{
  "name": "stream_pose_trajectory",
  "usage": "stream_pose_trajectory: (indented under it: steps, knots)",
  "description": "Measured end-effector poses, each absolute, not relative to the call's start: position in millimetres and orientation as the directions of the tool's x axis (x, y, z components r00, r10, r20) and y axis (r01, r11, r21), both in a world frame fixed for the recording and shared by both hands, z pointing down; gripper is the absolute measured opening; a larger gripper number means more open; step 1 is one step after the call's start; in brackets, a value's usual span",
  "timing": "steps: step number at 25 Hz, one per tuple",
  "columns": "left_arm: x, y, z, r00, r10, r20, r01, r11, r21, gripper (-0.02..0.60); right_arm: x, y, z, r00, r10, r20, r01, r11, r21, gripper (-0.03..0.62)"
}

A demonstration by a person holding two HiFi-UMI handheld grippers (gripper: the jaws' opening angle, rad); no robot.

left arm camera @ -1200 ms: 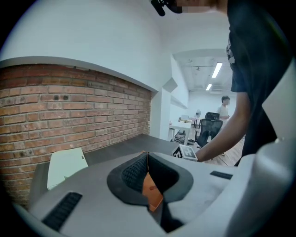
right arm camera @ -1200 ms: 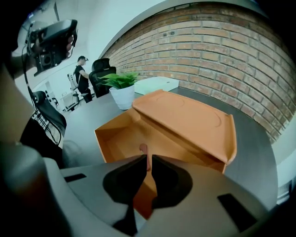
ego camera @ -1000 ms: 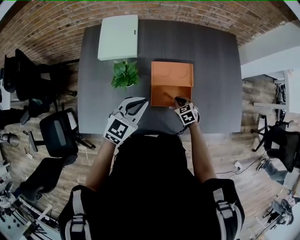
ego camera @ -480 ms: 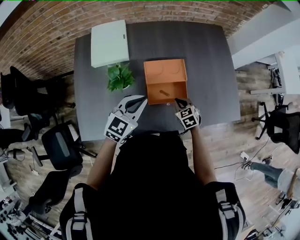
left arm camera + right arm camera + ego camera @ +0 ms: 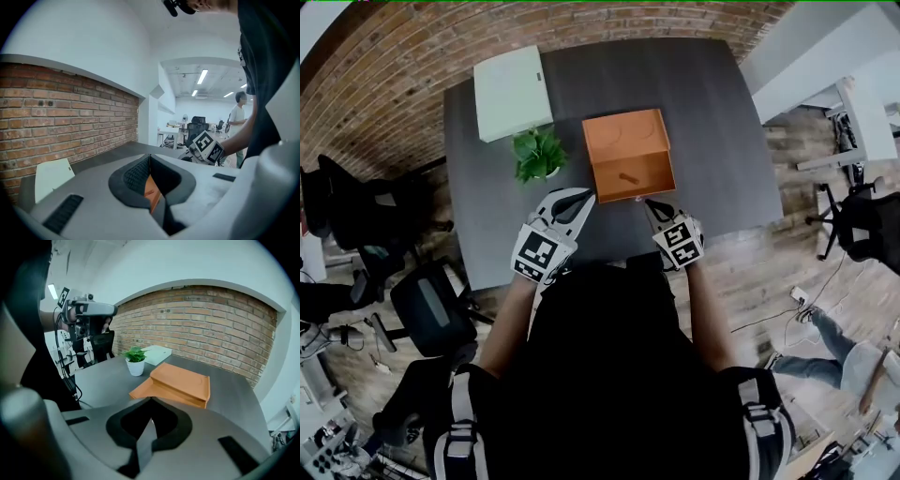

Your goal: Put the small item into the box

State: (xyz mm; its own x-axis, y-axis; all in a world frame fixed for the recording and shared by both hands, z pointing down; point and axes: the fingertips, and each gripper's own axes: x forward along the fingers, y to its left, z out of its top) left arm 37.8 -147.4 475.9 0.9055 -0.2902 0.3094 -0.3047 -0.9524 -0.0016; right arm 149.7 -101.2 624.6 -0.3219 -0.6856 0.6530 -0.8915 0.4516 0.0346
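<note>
- I see both claws clenched on nothing: left gripper [image 5: 579, 196], right gripper [image 5: 650, 203].
- The small item [image 5: 626, 176] lies inside the smooth, rectangular orange box [image 5: 623, 139].
- Matte dark table [image 5: 712, 122]; rough brick wall [image 5: 609, 19].

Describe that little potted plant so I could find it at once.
Look at the dark grey table by the brick wall. An open orange box lies near its middle; the plant stands just to the person's left of it, nearer than a flat white box. It is the only green, leafy thing there.
</note>
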Motion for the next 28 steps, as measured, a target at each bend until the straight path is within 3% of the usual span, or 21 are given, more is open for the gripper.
stream_pose_trajectory:
  steps: [16, 28]
  knots:
    - [-5, -120, 488, 0.923, -0.227, 0.311, -0.247, -0.969, 0.024, 0.023, 114, -77, 554, -0.259, -0.813, 0.521, -0.948, 0.317, 0.023, 0.025]
    - [-6, -114, 494, 0.935, -0.178, 0.306, -0.2, -0.979, 0.044, 0.023, 95, -76, 528, -0.248, -0.841, 0.482, -0.947, 0.315, 0.062, 0.025]
